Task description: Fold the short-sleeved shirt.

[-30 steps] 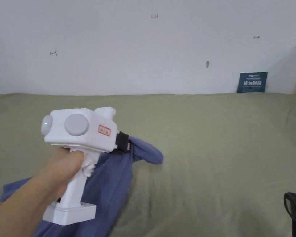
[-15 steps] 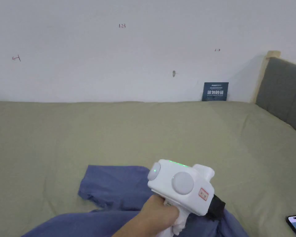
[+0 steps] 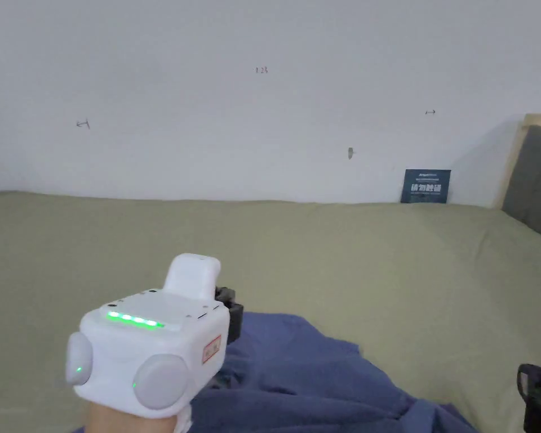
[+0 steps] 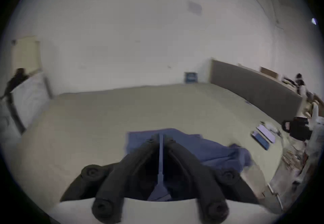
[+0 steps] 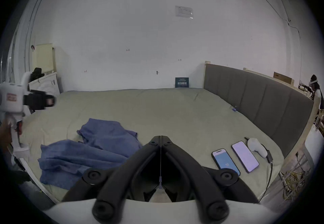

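**Grippers up, shirt still crumpled**

Left gripper (image 4: 161, 137) hangs above the bed with jaws together on nothing; in the right gripper view it sits well clear of the cloth. Right gripper (image 5: 160, 141) is likewise closed and empty, near the front edge. The shirt (image 5: 91, 150) lies bunched on the near left of the bed (image 5: 175, 108), likely awaiting spreading. Two phones (image 5: 235, 157) lie to the right, well apart from it, so nothing blocks the fold.

The shirt (image 5: 91, 150) lies on the bed (image 5: 175, 110), two phones (image 5: 235, 157) to its right.
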A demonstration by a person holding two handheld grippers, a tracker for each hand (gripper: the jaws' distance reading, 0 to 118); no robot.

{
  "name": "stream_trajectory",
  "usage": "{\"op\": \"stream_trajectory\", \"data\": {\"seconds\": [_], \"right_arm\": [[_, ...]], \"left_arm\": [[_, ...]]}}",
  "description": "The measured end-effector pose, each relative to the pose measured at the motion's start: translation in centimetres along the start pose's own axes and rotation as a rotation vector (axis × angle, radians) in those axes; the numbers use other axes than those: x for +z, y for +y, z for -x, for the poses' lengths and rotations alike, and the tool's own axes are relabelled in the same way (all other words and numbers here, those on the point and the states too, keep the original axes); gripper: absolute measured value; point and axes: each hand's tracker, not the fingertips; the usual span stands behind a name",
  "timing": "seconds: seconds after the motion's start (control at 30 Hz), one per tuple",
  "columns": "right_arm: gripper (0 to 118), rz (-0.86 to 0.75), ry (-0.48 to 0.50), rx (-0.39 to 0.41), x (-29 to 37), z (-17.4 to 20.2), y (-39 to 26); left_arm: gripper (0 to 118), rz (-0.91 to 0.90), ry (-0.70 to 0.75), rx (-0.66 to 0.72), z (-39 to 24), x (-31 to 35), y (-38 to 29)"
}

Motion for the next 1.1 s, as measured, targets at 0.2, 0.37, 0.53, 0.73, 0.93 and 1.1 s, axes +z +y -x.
{"op": "stream_trajectory", "data": {"seconds": [0.2,0.37,0.53,0.73,0.93,1.1], "right_arm": [[0,-0.017,0.05,0.005,-0.9,2.0,0.3],[0,0.001,0.075,0.043,-1.4,3.4,-0.1],[0,0.01,0.081,0.066,-1.3,3.7,-0.4],[0,0.04,0.061,0.091,-1.4,2.7,-0.8],[0,0.089,0.031,0.082,-1.9,1.6,-1.8],[0,0.121,0.009,0.072,-2.1,0.9,-2.3]], "left_arm": [[0,-0.027,0.234,0.033,6.4,8.4,-5.3],[0,0.036,0.251,0.125,9.0,10.3,-8.5],[1,0.083,0.214,0.178,11.7,8.4,-8.8],[112,0.36,0.159,0.321,18.3,1.0,-8.5],[111,0.768,0.183,0.571,21.8,-5.8,-11.9],[107,0.837,0.247,0.599,21.7,-8.1,-14.7]]}}
